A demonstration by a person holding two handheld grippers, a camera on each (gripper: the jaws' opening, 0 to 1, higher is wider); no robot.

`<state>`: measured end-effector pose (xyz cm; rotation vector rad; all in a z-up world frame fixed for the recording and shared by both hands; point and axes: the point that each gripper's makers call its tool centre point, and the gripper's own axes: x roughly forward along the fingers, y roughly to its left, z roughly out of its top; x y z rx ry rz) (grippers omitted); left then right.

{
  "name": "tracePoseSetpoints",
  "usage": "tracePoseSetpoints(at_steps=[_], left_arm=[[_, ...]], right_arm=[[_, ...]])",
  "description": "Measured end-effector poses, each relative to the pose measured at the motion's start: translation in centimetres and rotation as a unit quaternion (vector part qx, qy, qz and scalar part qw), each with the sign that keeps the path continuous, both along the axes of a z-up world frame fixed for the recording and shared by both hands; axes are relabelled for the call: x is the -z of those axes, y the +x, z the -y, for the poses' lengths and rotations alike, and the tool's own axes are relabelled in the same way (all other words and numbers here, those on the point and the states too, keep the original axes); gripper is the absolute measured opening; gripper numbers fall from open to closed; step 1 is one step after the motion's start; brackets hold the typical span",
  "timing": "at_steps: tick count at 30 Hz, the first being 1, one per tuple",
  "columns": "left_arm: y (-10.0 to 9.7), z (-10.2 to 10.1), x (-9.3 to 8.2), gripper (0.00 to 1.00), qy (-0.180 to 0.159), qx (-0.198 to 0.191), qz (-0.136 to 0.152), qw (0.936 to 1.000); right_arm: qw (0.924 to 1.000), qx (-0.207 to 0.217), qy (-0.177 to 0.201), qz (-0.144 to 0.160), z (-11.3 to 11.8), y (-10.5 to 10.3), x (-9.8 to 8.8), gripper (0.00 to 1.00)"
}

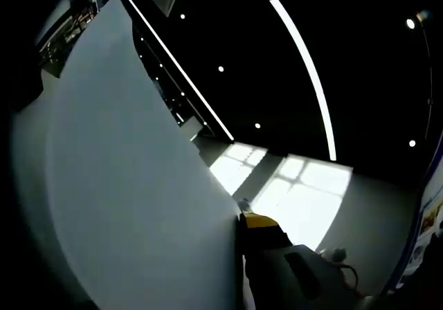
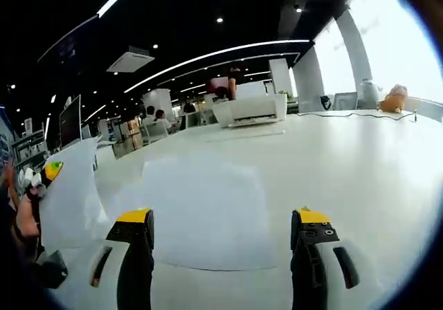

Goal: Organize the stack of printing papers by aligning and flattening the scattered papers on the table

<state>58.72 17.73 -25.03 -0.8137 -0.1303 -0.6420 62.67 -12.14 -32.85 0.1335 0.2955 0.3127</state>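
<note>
The right gripper, jaws released, hovers over papers on the desk; the left gripper grips a lifted sheet, so aligning remains.

No readable text anywhere I looked. The sheet of paper in front of my left gripper view was blank white. The poster at the far right edge of that view had coloured blocks, but the print was too small and blurred to read. In my right gripper view the printer on the table showed no legible brand or label, and the sheets lying flat were blank too. The monitor was dark.
</note>
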Motion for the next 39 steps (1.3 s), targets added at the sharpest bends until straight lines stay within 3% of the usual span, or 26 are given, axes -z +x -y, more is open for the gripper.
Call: tracePoseSetpoints(at_steps=[6, 18, 30, 39], left_arm=[[0.0, 0.0, 0.0, 0.08, 0.0, 0.0, 0.0, 1.0], [0.1, 0.0, 0.1, 0.08, 0.001, 0.001, -0.001, 1.0], [0.1, -0.1, 0.1, 0.08, 0.002, 0.002, 0.0, 1.0], [0.0, -0.1, 0.1, 0.08, 0.003, 0.002, 0.004, 1.0]], right_arm=[[0.9985, -0.011, -0.052, 0.009, -0.6, -0.5, 0.5, 0.78], [0.9947, -0.019, -0.101, -0.006, -1.1, -0.4, 1.8, 0.81], [0.9944, -0.022, -0.098, -0.031, -0.9, -0.2, 2.6, 0.8], [0.9945, -0.02, -0.098, -0.029, -0.9, -0.1, 2.6, 0.8]])
